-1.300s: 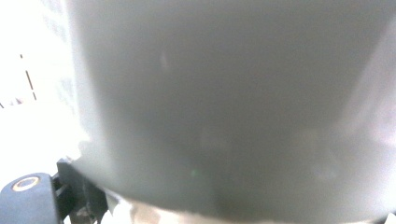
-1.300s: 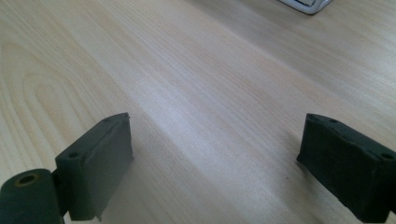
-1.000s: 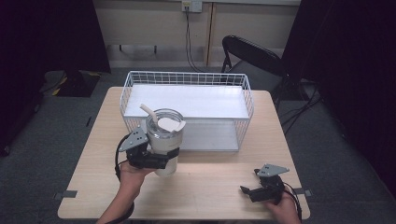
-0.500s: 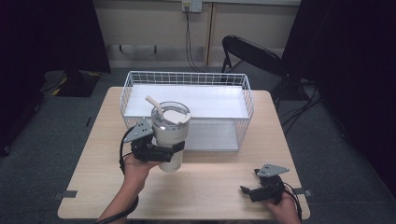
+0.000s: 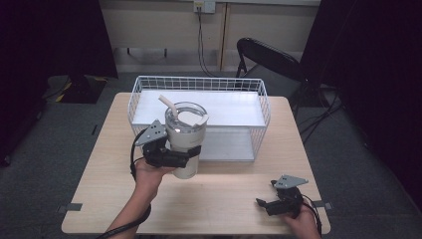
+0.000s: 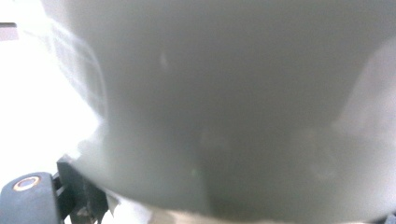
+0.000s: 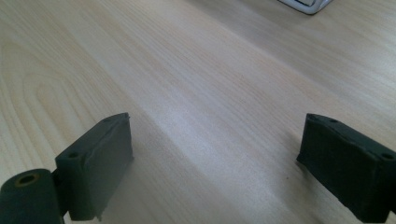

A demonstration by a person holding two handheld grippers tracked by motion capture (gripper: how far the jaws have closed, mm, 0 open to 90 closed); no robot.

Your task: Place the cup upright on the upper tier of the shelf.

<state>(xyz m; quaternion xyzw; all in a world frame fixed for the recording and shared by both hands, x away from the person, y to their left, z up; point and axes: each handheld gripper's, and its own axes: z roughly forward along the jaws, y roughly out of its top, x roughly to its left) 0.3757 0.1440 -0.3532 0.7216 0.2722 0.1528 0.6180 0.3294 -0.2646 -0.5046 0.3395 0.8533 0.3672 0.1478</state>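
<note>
Left gripper [image 5: 191, 152]: clamped across the lower half of the tall cream-white insulated tumbler with clear lid and beige straw [image 5: 184, 142]; the jaws wrap its wall from the person's side.
Left gripper view: the tumbler's pale wall [image 6: 224, 102] sits hard against the lens, blurred, so the contact itself cannot be read there.
Right gripper [image 5: 268, 204]: jaws spread wide, nothing between them, resting low on the pale wooden table [image 5: 224, 199] well to the right of the tumbler. In the right gripper view its two black pads [image 7: 100, 161] stand apart over bare wood grain.
Tumbler's place: held above the table just ahead of the left hand [image 5: 149, 172], its base looking clear of the wood, and just short of the front wall of the white wire basket with a white shelf inside [image 5: 261, 99].
Axis: the long axis runs near vertical, lid up, base down, leaning only a little; the straw [image 5: 166, 104] slants up and away to the gripper's left.
Step in hand, as judged: carrying the tumbler toward the basket.
Doing it well: keep the axis upright so the lid stays level, lift the base above the basket's wire rim before moving forward, and hold the squeeze steady, since the smooth tapered wall could slip downward.
</note>
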